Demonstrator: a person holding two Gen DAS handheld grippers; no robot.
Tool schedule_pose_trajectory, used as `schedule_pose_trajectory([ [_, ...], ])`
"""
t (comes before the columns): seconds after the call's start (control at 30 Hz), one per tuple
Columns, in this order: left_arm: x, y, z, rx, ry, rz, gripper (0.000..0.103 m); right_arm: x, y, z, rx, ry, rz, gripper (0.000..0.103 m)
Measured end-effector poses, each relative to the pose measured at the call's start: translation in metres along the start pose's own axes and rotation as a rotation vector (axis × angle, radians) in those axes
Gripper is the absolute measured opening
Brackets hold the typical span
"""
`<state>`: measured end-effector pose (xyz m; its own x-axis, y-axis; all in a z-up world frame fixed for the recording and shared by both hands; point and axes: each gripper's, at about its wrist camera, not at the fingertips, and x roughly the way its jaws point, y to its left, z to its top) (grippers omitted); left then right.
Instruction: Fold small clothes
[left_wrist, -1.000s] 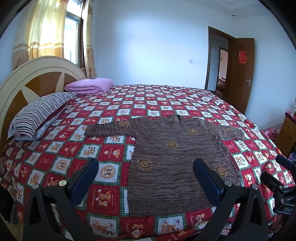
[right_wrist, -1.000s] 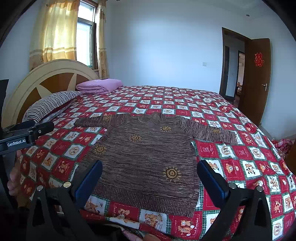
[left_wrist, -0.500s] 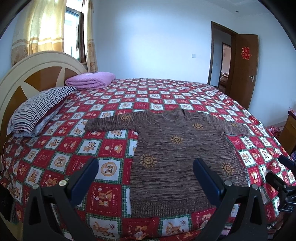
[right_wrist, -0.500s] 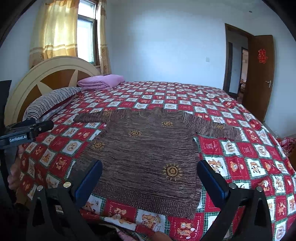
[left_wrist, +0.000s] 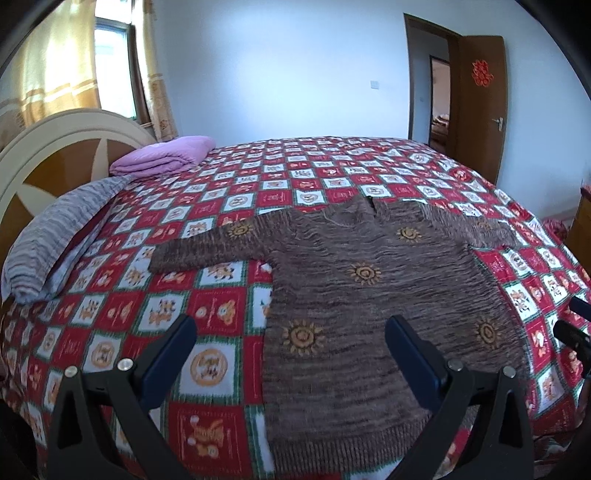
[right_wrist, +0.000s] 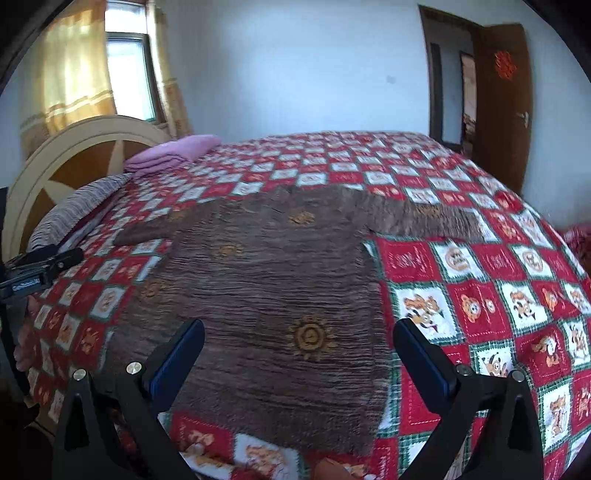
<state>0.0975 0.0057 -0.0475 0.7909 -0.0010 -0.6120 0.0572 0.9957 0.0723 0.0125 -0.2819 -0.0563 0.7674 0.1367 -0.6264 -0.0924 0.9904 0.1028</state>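
From the left wrist camera, the left gripper (left_wrist: 286, 350) hangs above the near edge of the bed with its two blue-padded fingers spread wide and nothing between them. The brown knitted sweater with small yellow suns (left_wrist: 373, 295) lies flat on the red and white checked bedspread (left_wrist: 207, 306), just ahead of the gripper and a little to its right. The sweater looks bigger and closer than it did a second ago, so the gripper has moved in toward it. Folding has not started; both sleeves lie stretched out. The sweater's near hem is partly hidden behind the right finger. The other tool pokes in at the right edge, mostly cut off.

From the right wrist camera, the right gripper (right_wrist: 299, 354) is also spread wide and empty, and it has moved closer too. The sweater (right_wrist: 266, 280) sits just ahead, reaching left. This picture is blurry, so the knit and suns look smeared. The left sleeve tip is hard to make out.
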Motion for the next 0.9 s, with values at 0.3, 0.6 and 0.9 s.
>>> schedule_pose_trajectory([
  [0.3,0.069,-0.012,0.024,0.042,0.034,0.008,0.103,0.054,-0.068,0.02,0.107,0.07,-0.072,0.102],
  [0.6,0.135,-0.026,0.041,0.027,0.059,0.026,0.103,0.109,-0.139,0.046,0.221,0.131,-0.135,0.101],
  [0.9,0.198,-0.03,0.058,0.012,0.076,0.088,0.103,0.167,-0.213,0.071,0.307,0.166,-0.198,0.085],
])
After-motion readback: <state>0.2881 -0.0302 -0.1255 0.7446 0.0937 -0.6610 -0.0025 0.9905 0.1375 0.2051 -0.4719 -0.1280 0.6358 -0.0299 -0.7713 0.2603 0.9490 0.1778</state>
